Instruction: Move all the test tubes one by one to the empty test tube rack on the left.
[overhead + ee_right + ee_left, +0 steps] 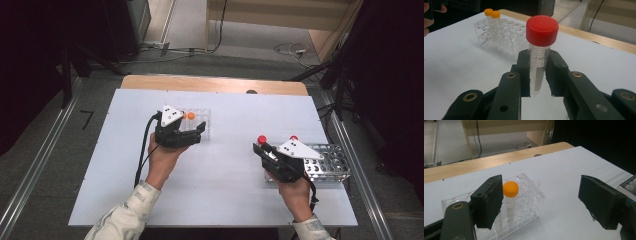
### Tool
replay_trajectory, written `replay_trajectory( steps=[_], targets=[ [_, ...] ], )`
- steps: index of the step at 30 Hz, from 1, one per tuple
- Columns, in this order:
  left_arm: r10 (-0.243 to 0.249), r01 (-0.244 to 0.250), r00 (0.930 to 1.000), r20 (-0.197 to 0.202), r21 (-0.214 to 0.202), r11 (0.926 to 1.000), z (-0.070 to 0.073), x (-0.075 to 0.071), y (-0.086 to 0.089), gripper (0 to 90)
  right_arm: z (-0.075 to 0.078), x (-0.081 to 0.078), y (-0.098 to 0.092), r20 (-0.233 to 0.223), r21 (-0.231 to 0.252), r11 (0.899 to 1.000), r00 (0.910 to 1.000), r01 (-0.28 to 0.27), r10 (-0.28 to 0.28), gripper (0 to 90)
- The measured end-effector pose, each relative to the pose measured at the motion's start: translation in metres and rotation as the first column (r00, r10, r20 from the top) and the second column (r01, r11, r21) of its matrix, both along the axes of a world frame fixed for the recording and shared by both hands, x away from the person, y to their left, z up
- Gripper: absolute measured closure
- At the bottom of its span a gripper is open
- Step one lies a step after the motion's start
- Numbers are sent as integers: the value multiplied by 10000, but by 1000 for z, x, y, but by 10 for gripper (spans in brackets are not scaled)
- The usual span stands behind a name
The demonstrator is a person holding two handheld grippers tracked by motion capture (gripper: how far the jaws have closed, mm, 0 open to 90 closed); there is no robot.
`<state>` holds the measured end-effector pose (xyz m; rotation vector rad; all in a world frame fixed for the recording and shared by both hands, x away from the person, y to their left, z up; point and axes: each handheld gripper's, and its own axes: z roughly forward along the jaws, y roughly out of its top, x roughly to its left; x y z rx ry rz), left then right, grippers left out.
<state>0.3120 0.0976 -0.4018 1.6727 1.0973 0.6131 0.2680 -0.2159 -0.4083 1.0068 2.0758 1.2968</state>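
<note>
Jaws hide red-cap tube point(539, 60) btm.

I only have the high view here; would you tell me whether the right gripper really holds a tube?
Observer: Yes, the right gripper has its jaws shut on a clear red-capped tube, held upright.
Operator: Thank you. Does it carry any markings?
Observer: Printed graduation lines and some lettering run down its wall.
Operator: And the left gripper?
Observer: The left gripper has its jaws wide open, gripping nothing, near the clear rack that holds an orange-capped tube.
</note>
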Motion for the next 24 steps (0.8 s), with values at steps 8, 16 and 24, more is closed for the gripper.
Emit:
replay_trajectory(
  steps=[8, 16, 24],
  targets=[
    [-299, 300, 9995, 100, -64, 9995, 1, -5, -8, 204, -7, 8, 18, -209, -65, 9997, 9995, -218, 217, 715],
    [-661, 661, 9978, 107, -8, 9978, 0, -9, -19, 204, -18, 16, 39, -522, -347, 9982, 9976, -484, 465, 715],
    [-1248, 1247, 9921, 86, 114, 9921, -1, -16, -35, 209, -27, 21, 58, -743, -542, 9954, 9944, -792, 751, 715]
  ],
)
